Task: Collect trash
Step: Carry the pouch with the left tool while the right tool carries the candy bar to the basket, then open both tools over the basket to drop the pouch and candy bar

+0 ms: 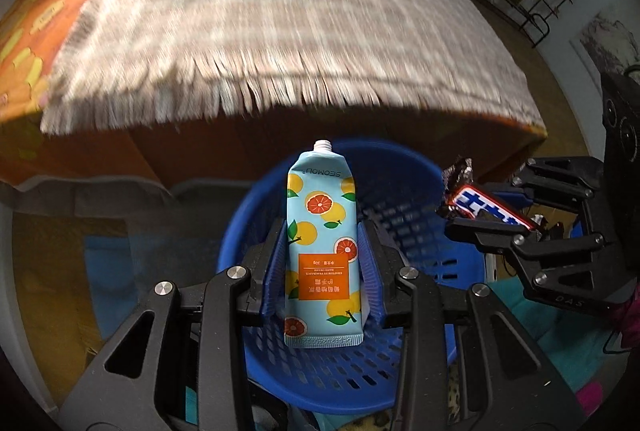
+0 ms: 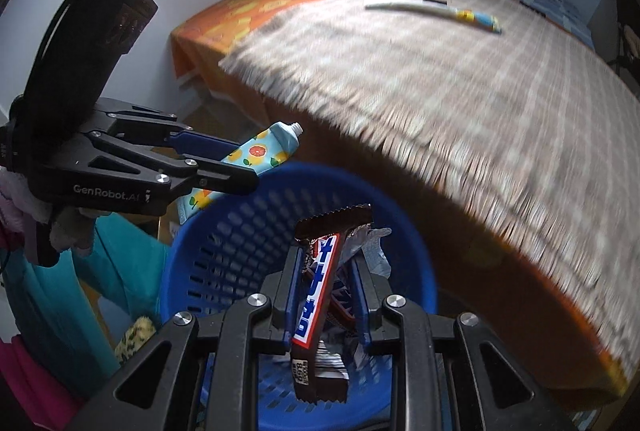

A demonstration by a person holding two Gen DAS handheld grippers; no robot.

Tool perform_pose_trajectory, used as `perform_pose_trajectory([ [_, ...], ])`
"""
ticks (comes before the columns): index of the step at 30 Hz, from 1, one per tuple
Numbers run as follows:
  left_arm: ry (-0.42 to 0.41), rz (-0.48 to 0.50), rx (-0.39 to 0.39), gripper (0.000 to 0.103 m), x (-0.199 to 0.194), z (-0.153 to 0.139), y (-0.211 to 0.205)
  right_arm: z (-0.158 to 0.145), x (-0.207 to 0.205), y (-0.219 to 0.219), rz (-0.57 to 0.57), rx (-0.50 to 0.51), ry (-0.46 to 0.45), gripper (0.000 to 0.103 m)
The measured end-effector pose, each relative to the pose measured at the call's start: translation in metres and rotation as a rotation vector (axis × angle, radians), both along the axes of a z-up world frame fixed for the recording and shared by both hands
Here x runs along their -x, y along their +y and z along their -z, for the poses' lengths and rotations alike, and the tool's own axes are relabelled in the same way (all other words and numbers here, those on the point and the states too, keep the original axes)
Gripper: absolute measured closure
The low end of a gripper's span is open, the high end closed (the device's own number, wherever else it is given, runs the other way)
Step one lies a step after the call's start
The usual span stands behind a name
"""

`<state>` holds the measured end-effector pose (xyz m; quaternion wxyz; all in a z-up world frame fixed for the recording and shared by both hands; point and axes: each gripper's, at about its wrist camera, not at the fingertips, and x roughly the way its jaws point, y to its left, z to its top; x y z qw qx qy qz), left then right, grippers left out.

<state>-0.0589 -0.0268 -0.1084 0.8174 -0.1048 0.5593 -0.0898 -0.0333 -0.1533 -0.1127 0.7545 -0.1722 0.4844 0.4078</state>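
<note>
- Holding two pieces of trash above the blue perforated basket (image 1: 420, 231), we have one item in each gripper, both pointing steeply down toward its mouth.
- Left gripper (image 1: 322, 263): jaws pinching the hand cream tube (image 1: 322, 243) across its flat body, about halfway along. The capless nozzle points away from us, and the crimped end hangs on our side of the pads.
- We judge the tube light and soft-walled. It looks flattened, so probably near empty. The printed skin looks glossy and may slide if the squeeze is loose. A grip across the broad faces, as now, seems the best hold; the crimped end is stiffer but thin.
- With the cap off, a hard squeeze could push out any remaining cream.
- Right gripper (image 2: 326, 283): jaws closed on a chocolate bar wrapper (image 2: 320, 295), brown with a blue-and-white band. It stands on edge between the pads, and its serrated ends stick out past them both ways.
- We judge the wrapper very light, crinkly and limp. It has no stiffness to speak of, so it may cling to a pad instead of falling when released. Other crumpled wrapper is bunched behind it; we cannot tell whether it is a separate piece.
- Both items sit over the basket opening, not yet inside.
- On the fringed checked blanket (image 2: 460, 103) across the bed lies another long tube (image 2: 436, 11), well apart from the basket, likely still to collect.
</note>
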Motion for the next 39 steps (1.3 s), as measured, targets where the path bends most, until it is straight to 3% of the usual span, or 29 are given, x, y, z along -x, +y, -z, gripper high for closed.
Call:
perform_pose_trajectory([
  [15, 0.065, 0.038, -0.006, 0.068, 0.013, 0.030, -0.017, 0.030, 0.020, -0.003, -0.017, 0.047, 0.035, 0.074],
  [17, 0.067, 0.035, -0.012, 0.068, 0.014, 0.031, -0.017, 0.033, 0.021, -0.003, -0.020, 0.060, 0.028, 0.070],
  [19, 0.068, 0.033, -0.018, 0.068, 0.014, 0.033, -0.016, 0.033, 0.020, -0.001, -0.018, 0.066, 0.020, 0.055],
  [21, 0.072, 0.034, -0.022, 0.068, 0.013, 0.034, -0.017, 0.033, 0.019, -0.002, -0.014, 0.067, 0.015, 0.048],
  [24, 0.073, 0.034, -0.028, 0.067, 0.014, 0.035, -0.018, 0.032, 0.017, -0.002, -0.006, 0.070, 0.009, 0.043],
  [26, 0.074, 0.033, -0.031, 0.063, 0.014, 0.035, -0.018, 0.031, 0.017, -0.003, 0.000, 0.072, 0.002, 0.035],
  [27, 0.070, 0.031, -0.032, 0.056, 0.014, 0.035, -0.017, 0.031, 0.016, -0.003, 0.004, 0.074, -0.002, 0.031],
  [39, 0.053, 0.008, -0.039, 0.052, 0.010, 0.031, -0.009, 0.026, 0.014, -0.007, 0.034, 0.088, -0.029, 0.015],
])
